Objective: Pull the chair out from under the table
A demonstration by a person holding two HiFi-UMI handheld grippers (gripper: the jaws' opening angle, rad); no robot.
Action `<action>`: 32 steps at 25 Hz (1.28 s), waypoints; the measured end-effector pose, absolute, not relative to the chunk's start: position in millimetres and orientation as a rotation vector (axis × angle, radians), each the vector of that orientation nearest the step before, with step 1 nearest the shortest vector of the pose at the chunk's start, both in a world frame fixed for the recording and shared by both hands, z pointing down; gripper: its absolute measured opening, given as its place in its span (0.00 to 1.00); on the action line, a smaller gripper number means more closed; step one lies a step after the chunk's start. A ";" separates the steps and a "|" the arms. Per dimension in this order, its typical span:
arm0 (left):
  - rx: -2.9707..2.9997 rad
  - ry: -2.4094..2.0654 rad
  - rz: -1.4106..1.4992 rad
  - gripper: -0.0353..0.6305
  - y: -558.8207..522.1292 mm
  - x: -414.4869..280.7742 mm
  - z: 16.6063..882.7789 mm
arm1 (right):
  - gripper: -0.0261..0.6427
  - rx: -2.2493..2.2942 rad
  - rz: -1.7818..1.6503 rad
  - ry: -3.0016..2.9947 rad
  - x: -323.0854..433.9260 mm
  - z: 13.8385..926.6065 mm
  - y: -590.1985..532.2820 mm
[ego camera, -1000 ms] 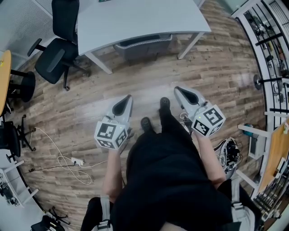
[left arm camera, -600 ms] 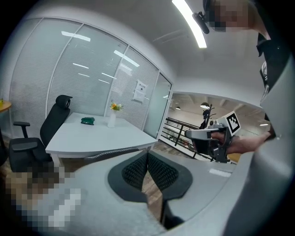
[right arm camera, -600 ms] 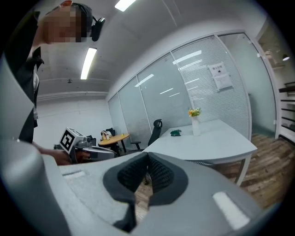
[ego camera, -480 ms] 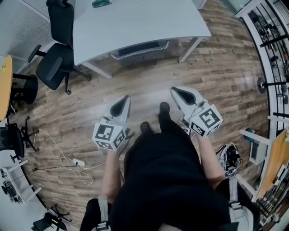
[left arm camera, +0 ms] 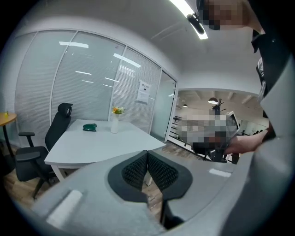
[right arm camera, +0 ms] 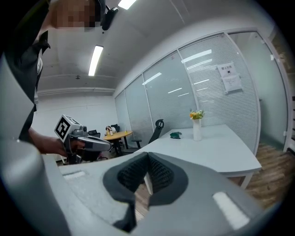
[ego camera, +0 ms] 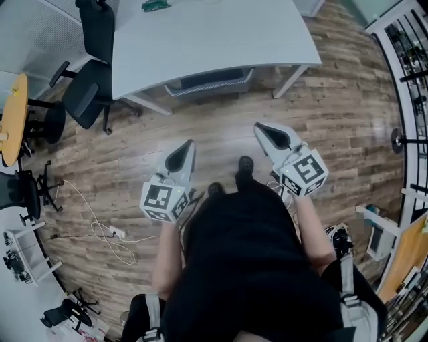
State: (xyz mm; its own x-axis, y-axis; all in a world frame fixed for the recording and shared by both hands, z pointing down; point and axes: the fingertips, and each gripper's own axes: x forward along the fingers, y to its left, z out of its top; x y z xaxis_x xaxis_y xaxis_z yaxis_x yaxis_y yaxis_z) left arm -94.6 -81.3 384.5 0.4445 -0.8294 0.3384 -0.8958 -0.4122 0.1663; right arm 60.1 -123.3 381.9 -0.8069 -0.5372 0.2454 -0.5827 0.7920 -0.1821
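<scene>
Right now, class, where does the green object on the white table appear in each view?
Head view: green object at the top edge, left of centre.
Left gripper view: left of centre, left of the vase.
Right gripper view: right of centre, left of the vase.
Shared landmark: the white table.

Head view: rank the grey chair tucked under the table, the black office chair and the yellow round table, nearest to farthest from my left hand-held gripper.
From the left hand-held gripper:
1. Tucked-in grey chair, straight ahead.
2. Black office chair, ahead and to the left.
3. Yellow round table, at the far left edge.
</scene>
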 end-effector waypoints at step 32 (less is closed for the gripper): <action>2.168 -1.601 0.371 0.07 -138.6 -78.0 421.6 | 0.04 0.642 0.501 -2.690 76.4 447.2 -174.0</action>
